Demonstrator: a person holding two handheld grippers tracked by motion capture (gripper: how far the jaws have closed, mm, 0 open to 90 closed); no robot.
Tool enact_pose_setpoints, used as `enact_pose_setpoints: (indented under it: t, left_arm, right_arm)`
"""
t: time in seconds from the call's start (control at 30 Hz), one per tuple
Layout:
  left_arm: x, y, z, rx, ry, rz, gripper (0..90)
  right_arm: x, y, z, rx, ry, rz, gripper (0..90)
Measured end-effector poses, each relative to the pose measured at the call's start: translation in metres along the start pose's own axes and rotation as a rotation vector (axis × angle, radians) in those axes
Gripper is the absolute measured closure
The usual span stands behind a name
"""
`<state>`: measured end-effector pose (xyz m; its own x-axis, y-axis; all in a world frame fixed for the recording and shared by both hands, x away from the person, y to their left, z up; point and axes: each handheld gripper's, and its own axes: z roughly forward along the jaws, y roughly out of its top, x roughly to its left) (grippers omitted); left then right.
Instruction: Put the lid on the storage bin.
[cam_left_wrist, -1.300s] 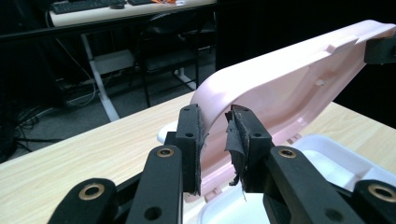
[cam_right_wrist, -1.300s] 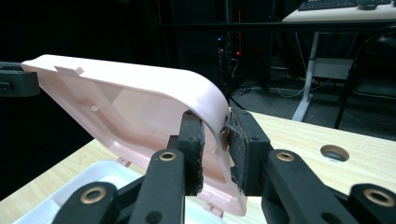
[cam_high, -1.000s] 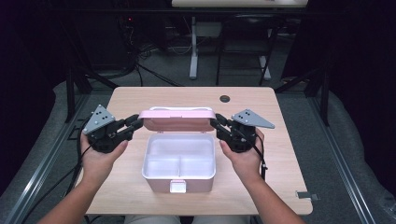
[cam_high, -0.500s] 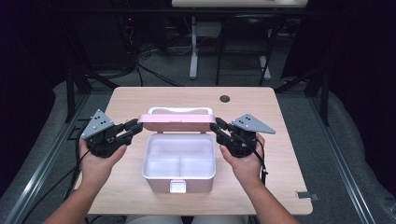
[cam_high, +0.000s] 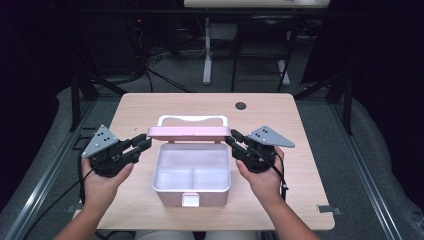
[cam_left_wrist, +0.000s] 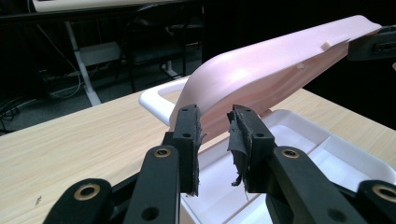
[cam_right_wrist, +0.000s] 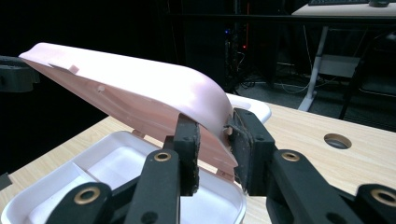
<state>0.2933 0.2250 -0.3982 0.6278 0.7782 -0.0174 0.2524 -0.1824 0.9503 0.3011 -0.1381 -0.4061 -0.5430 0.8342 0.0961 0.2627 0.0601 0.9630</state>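
Lid (cam_high: 189, 133) raised over box (cam_high: 191, 172) at table (cam_high: 300, 150) middle, long axis left-right, handle (cam_high: 193, 119) on far side.

High view: left gripper (cam_high: 142, 145) at lid's left end, right gripper (cam_high: 235, 141) at right end.

Left gripper view: jaws apart, lid corner just beyond tips, no pinch visible.

Right gripper view: jaws straddle lid edge; pad contact unclear.

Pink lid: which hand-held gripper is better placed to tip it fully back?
Right, probably. The pink lid's corner sits between the jaws of the right hand-held gripper, though a firm pinch is unclear. The left hand-held gripper has open jaws just short of the lid's other end.
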Motion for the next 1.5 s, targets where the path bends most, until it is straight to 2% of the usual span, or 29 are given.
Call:
enact_pose_setpoints:
  t: [0.77, 1.17, 1.5]
  left_arm:
    - [-0.005, -0.01, -0.004, 0.002, 0.004, 0.025, 72.1]
    - [-0.009, -0.017, -0.009, -0.004, -0.003, 0.022, 72.1]
    - [-0.011, -0.027, -0.014, -0.003, -0.008, 0.038, 72.3]
  right_arm:
    - [0.004, -0.01, -0.006, -0.012, 0.006, -0.004, 70.7]
    - [0.007, -0.016, -0.011, -0.006, 0.012, -0.003, 70.8]
    - [0.008, -0.024, -0.018, -0.007, 0.034, 0.009, 71.6]
